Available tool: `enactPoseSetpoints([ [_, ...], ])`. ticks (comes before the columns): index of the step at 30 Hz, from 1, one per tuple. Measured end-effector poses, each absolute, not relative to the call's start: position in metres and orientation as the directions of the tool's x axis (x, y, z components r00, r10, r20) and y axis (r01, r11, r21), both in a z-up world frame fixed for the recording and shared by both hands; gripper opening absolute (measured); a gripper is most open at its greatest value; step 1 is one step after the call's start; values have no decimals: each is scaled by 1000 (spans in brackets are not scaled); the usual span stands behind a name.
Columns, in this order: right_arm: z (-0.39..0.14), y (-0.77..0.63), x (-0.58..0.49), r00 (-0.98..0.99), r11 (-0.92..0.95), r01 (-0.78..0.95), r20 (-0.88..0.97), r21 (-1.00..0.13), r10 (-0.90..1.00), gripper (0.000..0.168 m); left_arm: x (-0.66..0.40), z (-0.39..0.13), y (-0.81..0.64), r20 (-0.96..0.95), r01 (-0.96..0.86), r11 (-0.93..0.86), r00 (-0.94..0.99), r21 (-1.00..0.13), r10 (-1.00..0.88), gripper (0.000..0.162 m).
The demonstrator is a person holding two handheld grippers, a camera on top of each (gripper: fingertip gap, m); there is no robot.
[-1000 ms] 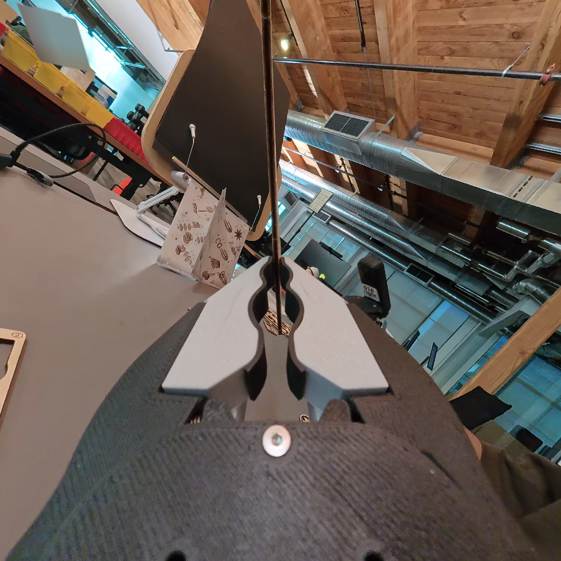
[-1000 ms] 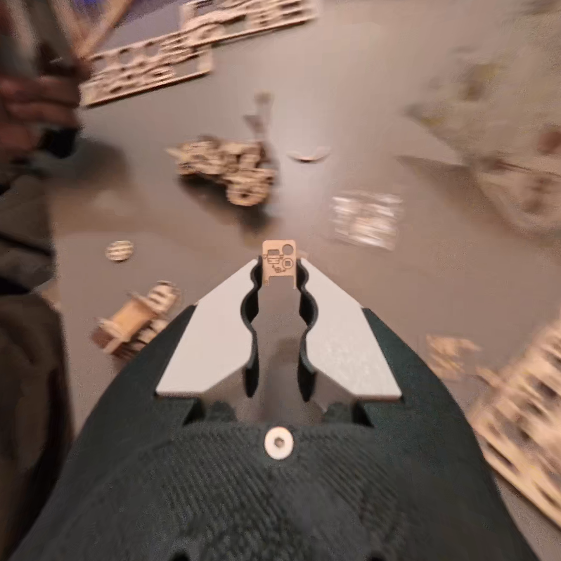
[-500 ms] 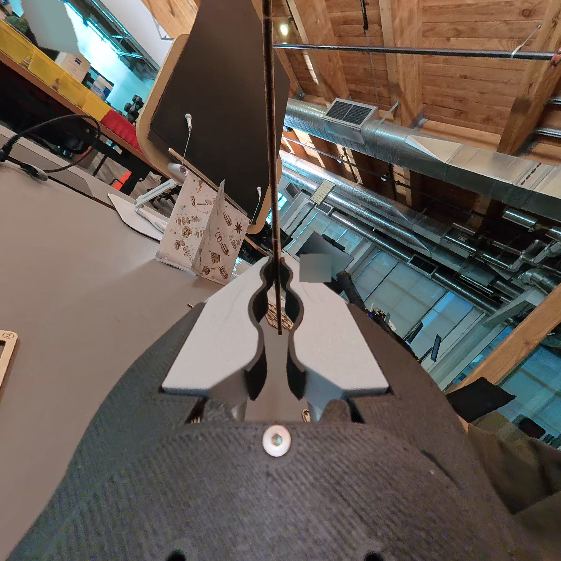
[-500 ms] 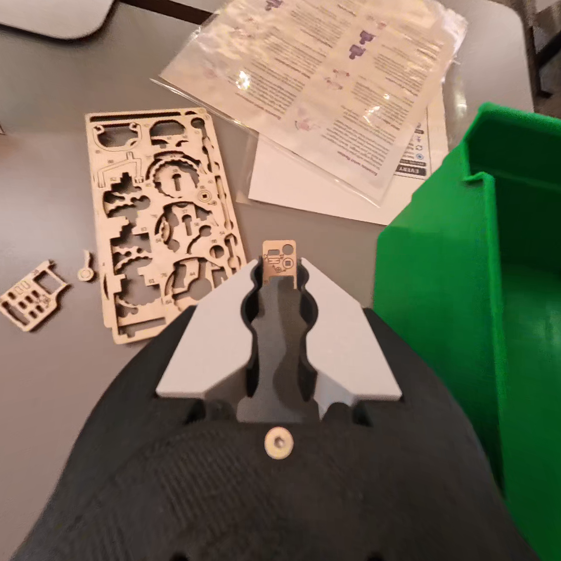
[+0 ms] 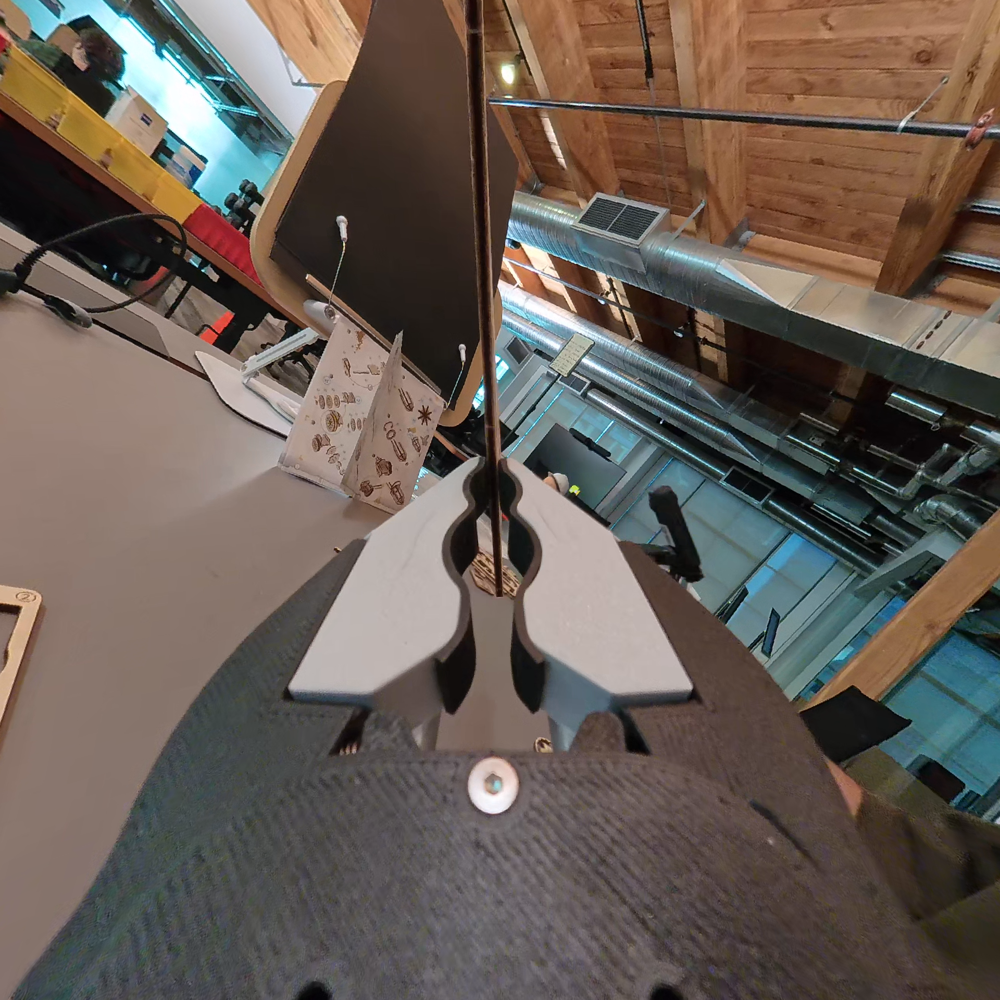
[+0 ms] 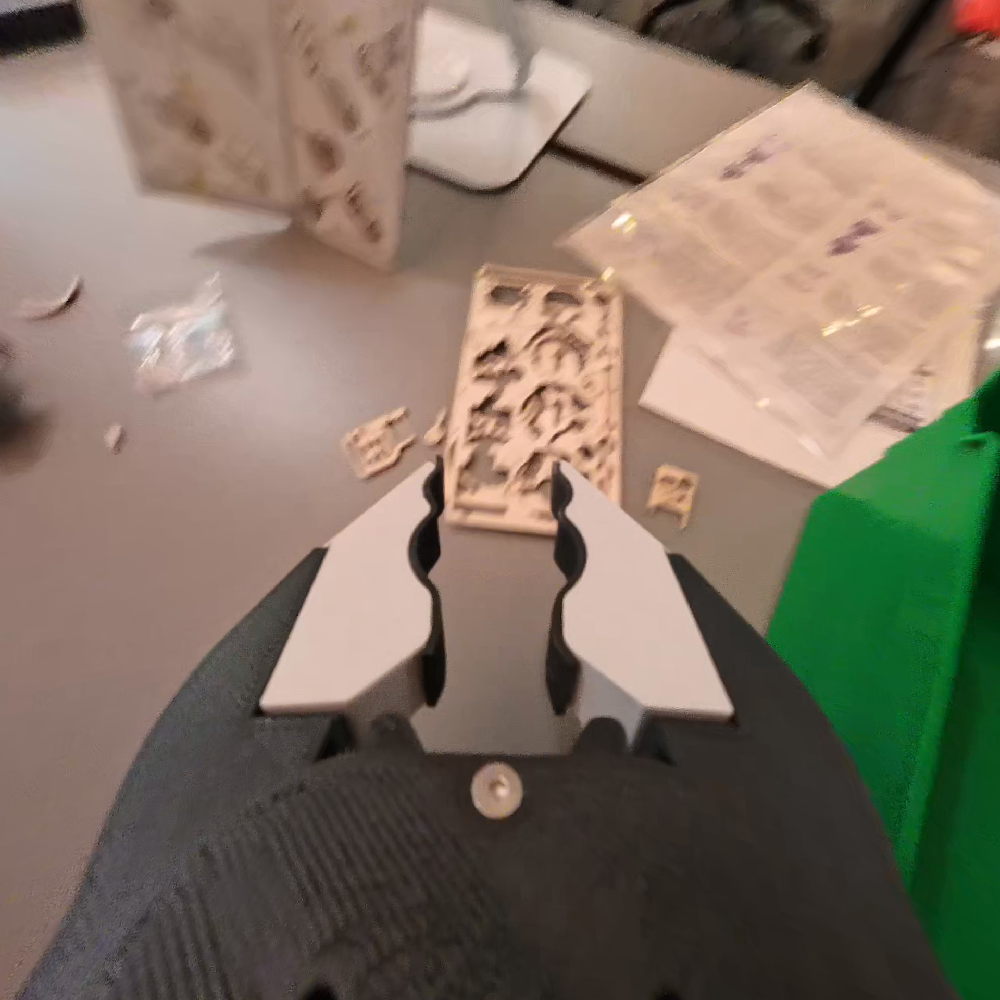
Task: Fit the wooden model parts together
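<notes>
Grippers: my left pinches a thin sheet edge-on; right gapes empty.
Right's small part now lies on the table, dropped since half a second ago.

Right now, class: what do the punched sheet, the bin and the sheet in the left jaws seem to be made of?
Punched sheet: pale thin plywood, matt, with cut-out shapes.
Bin: green plastic, smooth, slightly glossy.
Held sheet: seen edge-on, thin and dark-edged, with tan engraved wood low down; probably laser-cut plywood.

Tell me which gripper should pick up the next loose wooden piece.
Right. The right gripper is open and empty above the loose wooden pieces on the table; the left gripper is shut on a thin wooden sheet.
</notes>
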State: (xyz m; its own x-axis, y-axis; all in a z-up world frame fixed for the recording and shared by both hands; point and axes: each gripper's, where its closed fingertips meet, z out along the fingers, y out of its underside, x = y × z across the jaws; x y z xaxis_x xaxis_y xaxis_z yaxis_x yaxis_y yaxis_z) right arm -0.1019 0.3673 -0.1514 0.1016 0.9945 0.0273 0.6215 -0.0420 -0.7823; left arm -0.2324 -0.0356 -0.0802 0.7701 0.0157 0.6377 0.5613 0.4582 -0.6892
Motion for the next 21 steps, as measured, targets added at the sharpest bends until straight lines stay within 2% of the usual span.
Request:
enactPoseSetpoints([
  [3,-160,332,-64,-26,79,693,84,-716,996,41,-233,-80,-39,633,552,463,774,-694,27,0],
  [6,-171,327,-23,4,132,683,184,-719,983,39,-236,-81,-40,648,566,473,762,-676,14,0],
  [8,-176,327,-10,58,91,660,171,-746,984,36,-236,-79,-39,661,581,486,750,-653,-8,0],
  [10,-180,317,-12,58,14,650,68,-760,996,35,-235,-78,-36,661,584,484,750,-652,-13,0],
  [12,-192,317,-17,86,-42,680,22,-732,996,35,-233,-79,-32,652,578,468,758,-668,-5,0],
  [16,-220,326,-24,146,-99,743,17,-661,989,15,-231,-80,-30,641,568,455,768,-686,7,0],
  [19,-221,323,-36,150,-137,732,-39,-667,988,0,-235,-81,-31,654,580,466,756,-668,-3,0],
  [21,-222,337,-42,190,-109,733,49,-671,981,0,-237,-80,-34,663,587,477,749,-654,-12,0],
])
